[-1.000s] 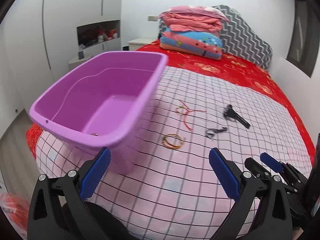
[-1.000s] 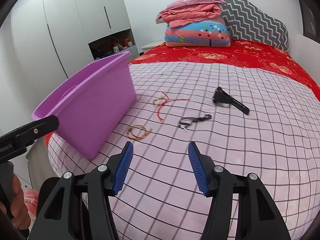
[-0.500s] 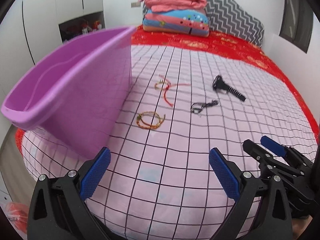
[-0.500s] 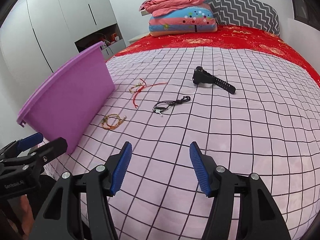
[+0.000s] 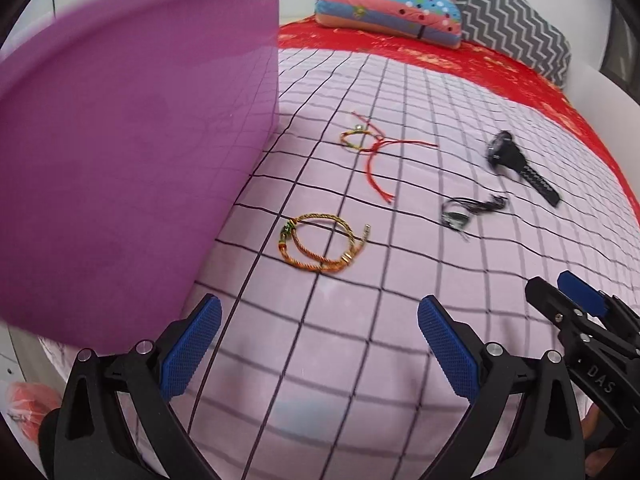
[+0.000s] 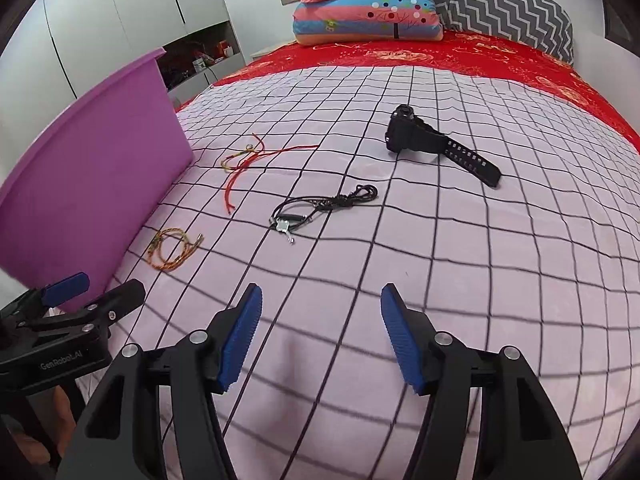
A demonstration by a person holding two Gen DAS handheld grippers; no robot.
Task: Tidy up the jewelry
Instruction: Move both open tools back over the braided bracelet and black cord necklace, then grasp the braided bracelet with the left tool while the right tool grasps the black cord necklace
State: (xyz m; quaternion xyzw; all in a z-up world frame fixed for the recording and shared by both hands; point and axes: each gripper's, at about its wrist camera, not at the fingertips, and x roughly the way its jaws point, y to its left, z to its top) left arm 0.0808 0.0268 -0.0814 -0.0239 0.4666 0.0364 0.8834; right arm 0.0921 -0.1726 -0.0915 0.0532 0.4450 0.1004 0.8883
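Four jewelry pieces on bed, both grippers open, empty.
Gold bracelet (image 5: pixel 320 246) lies just ahead of left gripper (image 5: pixel 318 344); right gripper (image 6: pixel 320 336), jaws just widened, faces black necklace (image 6: pixel 320 208).

Checked bed cover (image 6: pixel 460 248) — purple tub (image 6: pixel 100 168), two cord bracelets (image 5: pixel 320 246), black necklace (image 6: pixel 320 208), watch (image 6: pixel 432 144).

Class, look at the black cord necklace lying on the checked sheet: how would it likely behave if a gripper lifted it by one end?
The black cord necklace lies in loose, uneven loops, so it is probably floppy and would dangle. Its thin cord suggests it is light and may slip between pads. The small metal piece at one end would likely swing.
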